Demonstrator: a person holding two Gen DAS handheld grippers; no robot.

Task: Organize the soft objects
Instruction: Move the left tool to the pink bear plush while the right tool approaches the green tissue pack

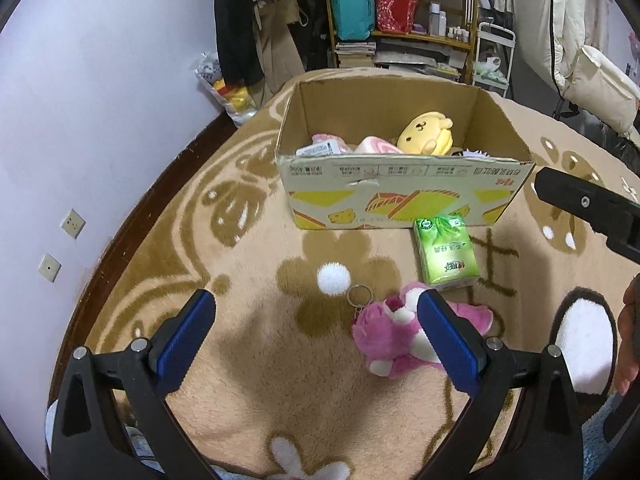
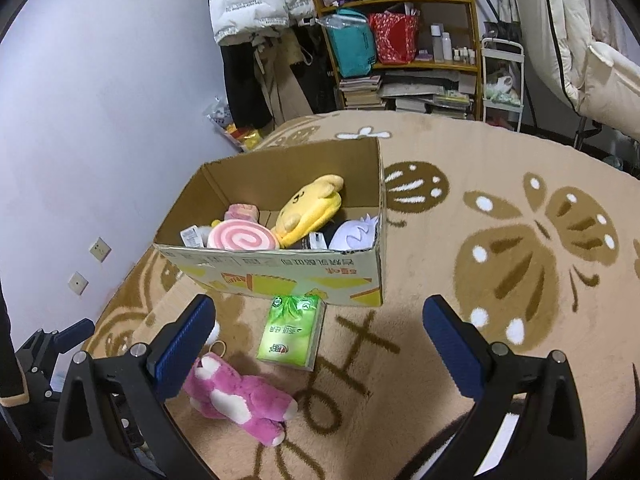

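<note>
A: The blanket [image 1: 248, 380] under both grippers looks like thick fleece, matt and fuzzy. The left gripper [image 1: 316, 332] has matt black plastic arms, ribbed blue pads and shiny metal pins.

B: Same build on the right gripper [image 2: 320, 344]. Just ahead of it the tissue pack [image 2: 292, 334] is wrapped in glossy green film that catches light.

A: The pink plush bear [image 1: 384, 336] by my right finger is shaggy cloth, with a thin metal key ring [image 1: 360, 295].

B: Beyond the pack, the box [image 2: 280, 272] is matt corrugated cardboard, printed outside, raw brown inside. The yellow plush [image 2: 308, 212] in it is smooth short pile
</note>
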